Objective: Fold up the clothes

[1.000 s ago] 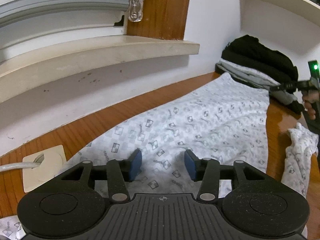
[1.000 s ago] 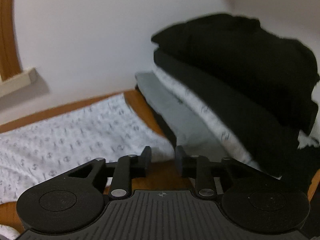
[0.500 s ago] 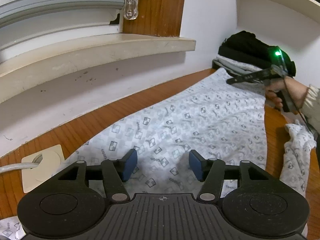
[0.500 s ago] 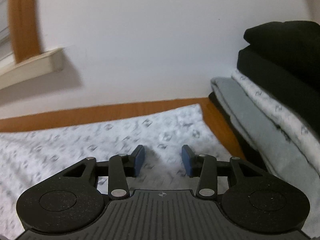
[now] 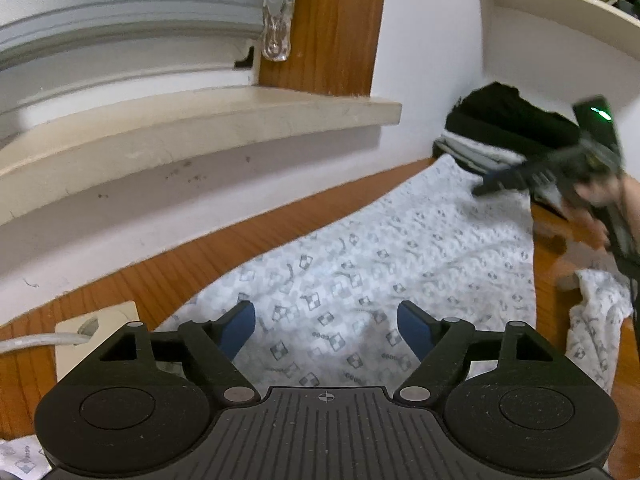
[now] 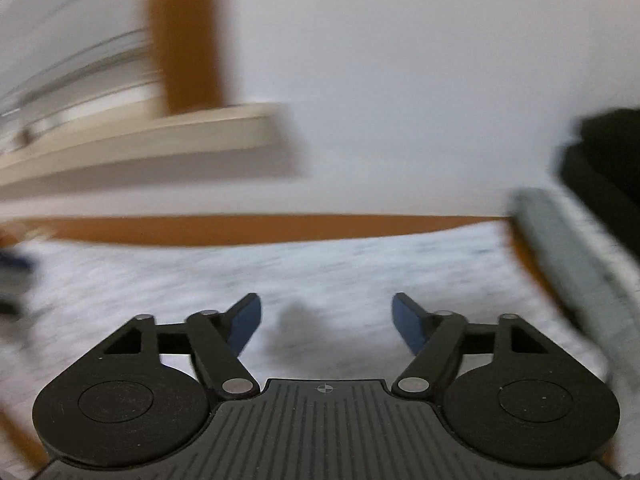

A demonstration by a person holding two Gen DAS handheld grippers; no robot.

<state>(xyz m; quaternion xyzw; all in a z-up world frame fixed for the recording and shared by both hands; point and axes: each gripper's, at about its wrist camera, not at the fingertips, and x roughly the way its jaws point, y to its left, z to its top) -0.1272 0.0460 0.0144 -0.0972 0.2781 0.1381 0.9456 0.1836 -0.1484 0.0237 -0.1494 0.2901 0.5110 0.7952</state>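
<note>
I am holding my left gripper (image 5: 326,326) low over the near part of the patterned white garment (image 5: 400,256), which is lying spread flat on the wooden table (image 5: 248,248). Its jaws are opening now and the blue pads (image 5: 238,328) are standing wide apart above the cloth, pressing on nothing, so this claw is released. My right gripper (image 6: 326,322) is also hanging over the same garment (image 6: 340,272), nearer to its far end; its jaws are opening too and nothing is between them, so it is released as well. The right wrist view is blurred, so I cannot tell the pattern of the cloth there. From the left wrist view I am seeing my right hand (image 5: 592,200) holding that gripper (image 5: 492,184) above the far edge of the garment. Behind it, a stack of folded clothes (image 5: 508,120), black on top and grey and white below, is sitting against the white wall (image 5: 424,40). A crumpled part of patterned cloth (image 5: 596,320) is lying at the right side of the table. A window sill (image 5: 200,128) is running along the wall on the left, and a beige socket plate (image 5: 96,332) with a cable is lying on the table just beside the garment
</note>
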